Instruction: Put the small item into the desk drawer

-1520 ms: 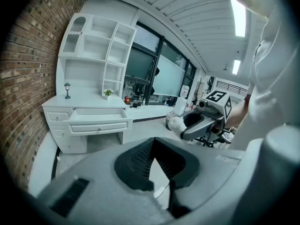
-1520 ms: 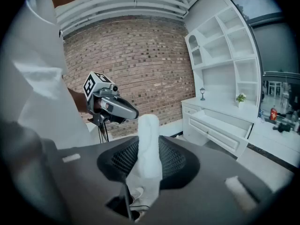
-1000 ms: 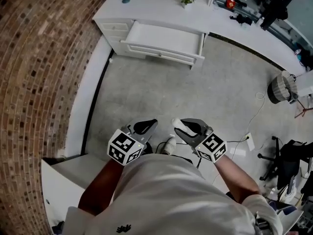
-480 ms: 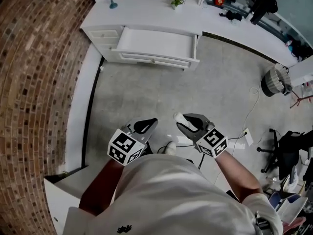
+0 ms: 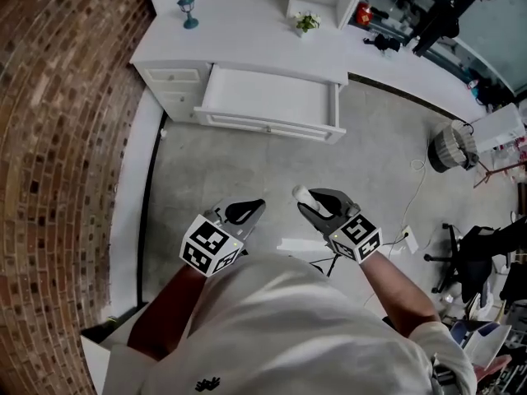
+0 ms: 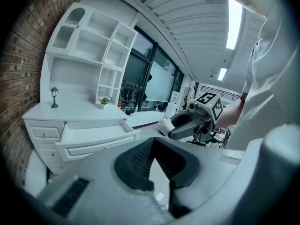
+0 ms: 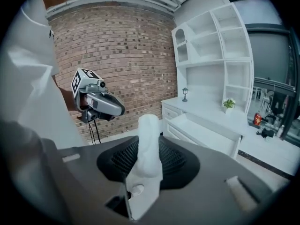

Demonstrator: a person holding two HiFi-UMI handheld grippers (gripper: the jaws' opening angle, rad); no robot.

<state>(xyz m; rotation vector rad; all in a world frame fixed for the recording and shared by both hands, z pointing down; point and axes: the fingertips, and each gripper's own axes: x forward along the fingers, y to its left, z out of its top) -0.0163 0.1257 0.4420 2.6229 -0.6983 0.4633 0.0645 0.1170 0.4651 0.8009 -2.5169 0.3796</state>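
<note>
Since the left gripper, lower centre-left in the head view, has its jaws pressed together on nothing, it plays no part right now. Desk drawer, upper centre, is pulled out and looks empty. Right gripper, just right of centre, pinches the small white item, which pokes past its tips. Pick looks done and the drawer is open. Left to do: cross the floor to the drawer, well apart from the grippers, and drop the item in.

No text can be read (the dark mark on the shirt is illegible).
</note>
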